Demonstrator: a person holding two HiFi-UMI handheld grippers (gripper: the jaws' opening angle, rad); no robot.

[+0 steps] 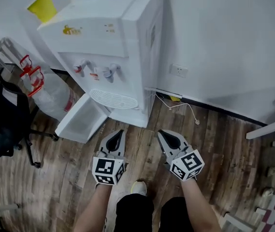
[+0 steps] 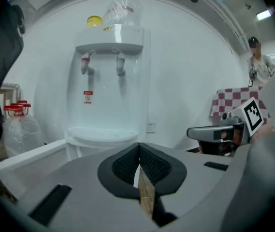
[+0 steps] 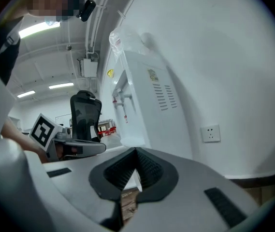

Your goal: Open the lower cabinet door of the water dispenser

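Nearest, the left gripper [image 1: 121, 132] and right gripper [image 1: 160, 132] hover side by side over the wood-plank floor [image 1: 214, 144], both pinched tight on nothing. Just beyond, the lower cabinet door [image 1: 81, 120] stands swung out left of the base: a thin, stiff white plastic panel, probably light and slick, best taken by its free outer edge. Behind rises the boxy water dispenser [image 1: 132, 37], glossy white, two taps [image 1: 109, 72] above a ribbed oval drip tray [image 1: 113, 99].

White water dispenser [image 1: 127, 42] standing upright, two taps [image 1: 109, 72] (one marked red) above its drip tray [image 1: 113, 99], white lower cabinet door [image 1: 81, 120] swung wide open from the dispenser's front
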